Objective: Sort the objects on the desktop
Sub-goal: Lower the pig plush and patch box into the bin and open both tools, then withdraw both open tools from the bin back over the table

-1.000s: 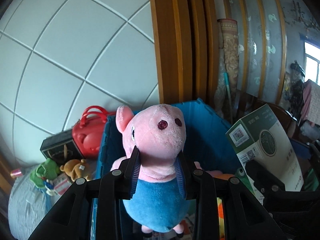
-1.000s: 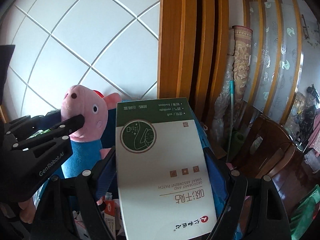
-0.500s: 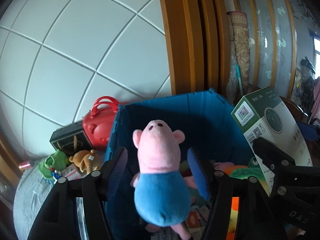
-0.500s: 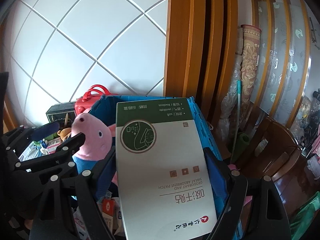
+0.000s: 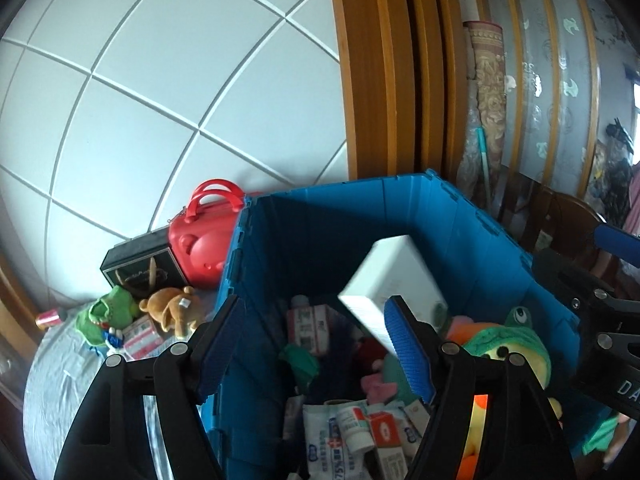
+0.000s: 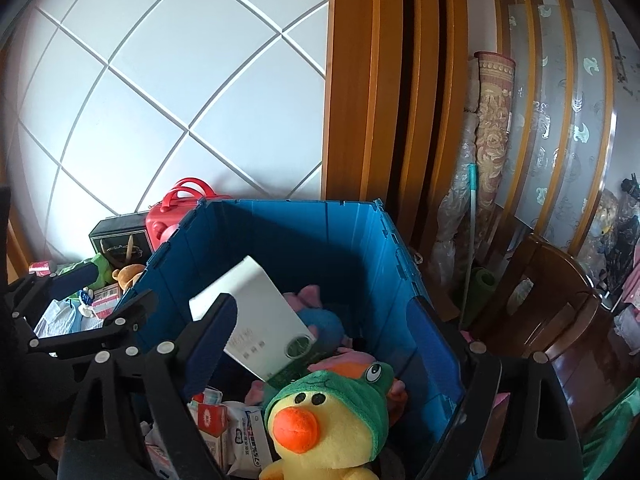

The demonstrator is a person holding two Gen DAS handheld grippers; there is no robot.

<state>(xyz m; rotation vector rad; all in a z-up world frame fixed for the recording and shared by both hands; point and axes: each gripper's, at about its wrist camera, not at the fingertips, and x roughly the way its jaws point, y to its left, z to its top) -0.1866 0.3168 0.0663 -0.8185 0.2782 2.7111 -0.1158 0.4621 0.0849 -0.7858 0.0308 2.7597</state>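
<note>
Both grippers released above the blue crate [image 6: 360, 240]. The right gripper [image 6: 320, 344], jaws just widened, has let go of the white box [image 6: 264, 320], seen tilted at frame centre over the toys. The left gripper [image 5: 312, 344] gapes empty, so items drop inside.

A white box [image 6: 264, 320] with a green roundel (blurred) hangs tilted inside the blue crate [image 6: 360, 248]; at its two o'clock a pink pig plush [image 6: 316, 308] lies among the contents.
</note>
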